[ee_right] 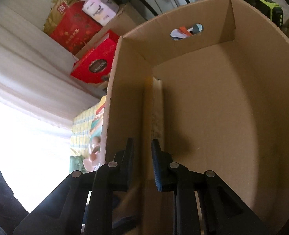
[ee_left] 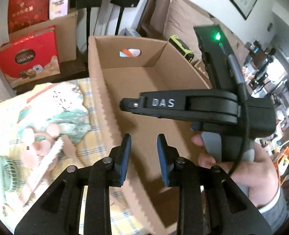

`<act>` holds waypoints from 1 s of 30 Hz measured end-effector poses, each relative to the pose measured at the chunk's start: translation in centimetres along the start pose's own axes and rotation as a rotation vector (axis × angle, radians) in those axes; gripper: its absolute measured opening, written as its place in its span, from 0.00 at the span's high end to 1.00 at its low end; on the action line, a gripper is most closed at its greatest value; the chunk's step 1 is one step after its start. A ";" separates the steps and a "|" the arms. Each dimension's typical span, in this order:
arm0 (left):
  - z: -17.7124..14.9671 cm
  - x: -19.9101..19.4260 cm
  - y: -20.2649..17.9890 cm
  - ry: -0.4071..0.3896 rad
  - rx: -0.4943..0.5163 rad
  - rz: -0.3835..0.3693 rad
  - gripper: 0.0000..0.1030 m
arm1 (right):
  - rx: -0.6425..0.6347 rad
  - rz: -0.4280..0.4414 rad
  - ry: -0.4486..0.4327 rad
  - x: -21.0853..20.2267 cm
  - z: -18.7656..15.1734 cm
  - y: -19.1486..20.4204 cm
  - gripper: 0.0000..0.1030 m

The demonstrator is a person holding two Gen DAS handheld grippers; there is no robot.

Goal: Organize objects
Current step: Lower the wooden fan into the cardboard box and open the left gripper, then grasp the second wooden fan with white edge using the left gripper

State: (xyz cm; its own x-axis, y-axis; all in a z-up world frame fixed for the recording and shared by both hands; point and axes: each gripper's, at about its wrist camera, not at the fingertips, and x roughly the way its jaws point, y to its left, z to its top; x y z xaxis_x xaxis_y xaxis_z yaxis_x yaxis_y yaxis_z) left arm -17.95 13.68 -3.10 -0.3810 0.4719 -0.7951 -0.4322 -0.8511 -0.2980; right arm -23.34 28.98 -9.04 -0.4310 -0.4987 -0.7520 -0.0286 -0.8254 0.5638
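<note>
A large open cardboard box (ee_left: 144,82) with nothing inside stands on a checked cloth (ee_left: 93,150). My left gripper (ee_left: 144,148) hovers over the box's near left wall, open, with nothing between its blue pads (ee_left: 125,156). My right gripper (ee_left: 128,105), side-on and marked DAS, reaches over the box from the right, held by a hand (ee_left: 258,176). In the right wrist view the right gripper (ee_right: 142,156) points down inside the box (ee_right: 183,45) beside its left wall. Its jaws stand a narrow gap apart with nothing between them. A pale strip (ee_right: 157,107) runs along the foot of that wall.
Left of the box lie a pink plush toy (ee_left: 40,145), a green mini fan (ee_left: 9,168) and a printed bag (ee_left: 62,105). Red gift boxes (ee_left: 31,54) and a tissue pack (ee_left: 59,2) stand behind. A green-black device (ee_left: 181,47) and a sofa (ee_left: 183,19) are at the back right.
</note>
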 end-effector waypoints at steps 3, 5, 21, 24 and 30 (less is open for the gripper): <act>-0.6 -1.5 0.8 -0.019 -0.004 0.021 0.60 | -0.023 -0.011 -0.018 -1.0 -0.5 0.4 0.80; -1.1 -2.5 1.4 -0.030 -0.015 0.028 0.52 | -0.048 -0.024 -0.037 -1.8 -0.9 1.0 0.73; -5.1 -7.6 8.5 -0.066 -0.114 0.158 0.18 | -0.319 -0.124 -0.148 -6.3 -5.4 7.8 0.42; -5.7 -8.5 9.6 -0.079 -0.133 0.174 0.11 | -0.346 -0.126 -0.147 -6.4 -6.4 8.8 0.40; -7.2 -9.6 12.3 -0.090 -0.171 0.208 0.11 | -0.383 -0.100 -0.119 -5.8 -7.9 10.6 0.38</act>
State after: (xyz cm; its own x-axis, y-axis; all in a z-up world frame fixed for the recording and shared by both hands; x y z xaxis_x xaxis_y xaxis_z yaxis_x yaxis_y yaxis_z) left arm -13.68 -2.95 -2.95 -0.5213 0.2949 -0.8008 -0.1956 -0.9547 -0.2242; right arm -14.00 21.00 -1.39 -0.5447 -0.3956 -0.7395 0.2527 -0.9182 0.3051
